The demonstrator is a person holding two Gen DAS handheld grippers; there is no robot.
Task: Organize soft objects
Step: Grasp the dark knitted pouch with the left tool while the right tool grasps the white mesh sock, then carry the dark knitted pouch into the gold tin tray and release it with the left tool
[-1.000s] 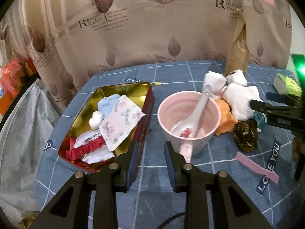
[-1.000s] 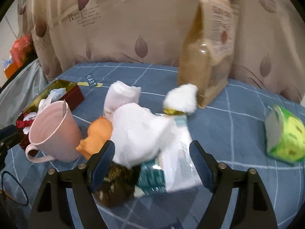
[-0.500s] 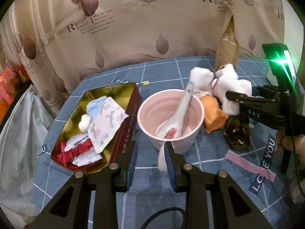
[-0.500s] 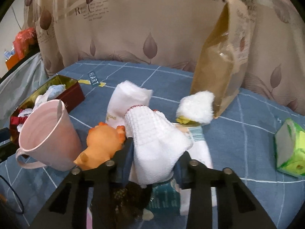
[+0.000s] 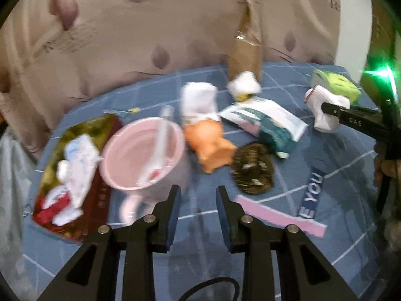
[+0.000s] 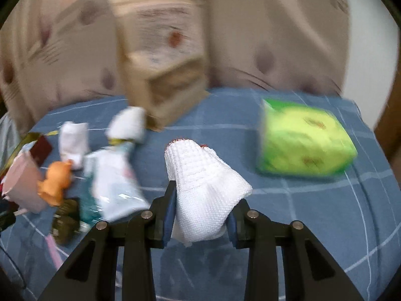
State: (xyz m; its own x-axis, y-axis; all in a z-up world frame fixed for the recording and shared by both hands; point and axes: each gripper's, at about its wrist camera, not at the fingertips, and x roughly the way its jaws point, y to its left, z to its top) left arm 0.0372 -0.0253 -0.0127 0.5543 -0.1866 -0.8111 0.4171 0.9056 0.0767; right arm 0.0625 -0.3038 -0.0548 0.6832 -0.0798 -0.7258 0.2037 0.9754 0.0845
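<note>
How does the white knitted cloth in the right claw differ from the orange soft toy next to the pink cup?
The white knitted cloth is pinched between the pads of the right claw and lifted off the bedcover; the orange soft toy lies loose on the blue bedcover, beside the pink cup. The cloth is white with a ribbed weave and a thin red edge; the toy is plain orange and lumpy. Both look soft.

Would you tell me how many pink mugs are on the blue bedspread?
1: the pink mug with a white spoon stands beside the gold tin; others may be hidden.
</note>
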